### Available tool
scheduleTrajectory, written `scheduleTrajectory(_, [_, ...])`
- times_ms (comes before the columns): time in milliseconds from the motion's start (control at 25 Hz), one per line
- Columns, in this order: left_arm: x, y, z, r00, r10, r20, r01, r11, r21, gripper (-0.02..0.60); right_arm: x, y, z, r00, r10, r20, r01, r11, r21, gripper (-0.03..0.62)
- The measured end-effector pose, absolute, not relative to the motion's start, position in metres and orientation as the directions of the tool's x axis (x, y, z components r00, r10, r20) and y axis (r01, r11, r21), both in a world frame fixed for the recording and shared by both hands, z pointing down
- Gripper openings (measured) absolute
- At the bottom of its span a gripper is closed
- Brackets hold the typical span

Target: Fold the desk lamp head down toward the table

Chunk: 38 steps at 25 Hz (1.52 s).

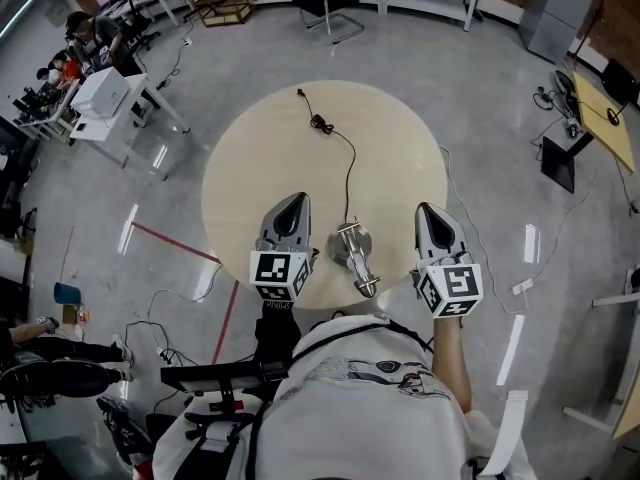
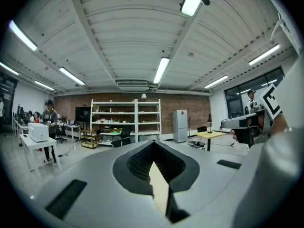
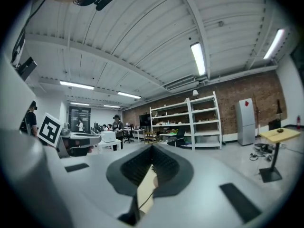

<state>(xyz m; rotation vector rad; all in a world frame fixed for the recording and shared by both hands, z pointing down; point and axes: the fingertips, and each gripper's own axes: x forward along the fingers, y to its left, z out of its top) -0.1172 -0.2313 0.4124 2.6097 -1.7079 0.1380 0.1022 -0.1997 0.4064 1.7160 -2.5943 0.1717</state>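
The silver desk lamp stands near the front edge of the round beige table [image 1: 260, 158], its round base [image 1: 349, 245] on the top. Its arm and head [image 1: 364, 278] lie low, reaching toward me. My left gripper [image 1: 296, 200] hovers just left of the lamp, jaws closed to a point, nothing in them. My right gripper [image 1: 428, 208] hovers to the lamp's right, also shut and empty. Both point level across the room. Neither gripper view shows the lamp: the left gripper [image 2: 153, 142] and the right gripper [image 3: 152, 146] show only a strip of tabletop under the closed jaws.
The lamp's black cord [image 1: 349, 163] runs over the table to a plug [image 1: 320, 123] at the far side. A white table [image 1: 110, 98] stands at the upper left, a yellow desk [image 1: 605, 118] at the right. Red tape [image 1: 175, 243] marks the floor. White shelves [image 2: 126, 120] stand ahead.
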Motion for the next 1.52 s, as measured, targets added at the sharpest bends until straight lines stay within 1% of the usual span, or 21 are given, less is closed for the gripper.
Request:
scheduleTrajectory(200, [-0.120,-0.234,0.410,0.388,-0.918,0.081,-0.919,-0.392,-0.035,0.000,0.099,-0.204,0.404,-0.402,-0.912,0.088,-0.916,0.399,-0.047,0.005])
scheduleTrajectory(720, [-0.122,-0.236,0.414,0.383,-0.919,0.093,-0.920,-0.389,-0.044,0.000,0.089,-0.206,0.413,-0.421,-0.900,0.117,-0.907,0.418,-0.044,0.005])
scheduleTrajectory(1520, [-0.120,-0.230,0.418,0.400,-0.910,0.109,-0.914,-0.405,-0.032,0.000,0.086,-0.201,0.414,-0.426,-0.896,0.126,-0.904,0.424,-0.042,0.005])
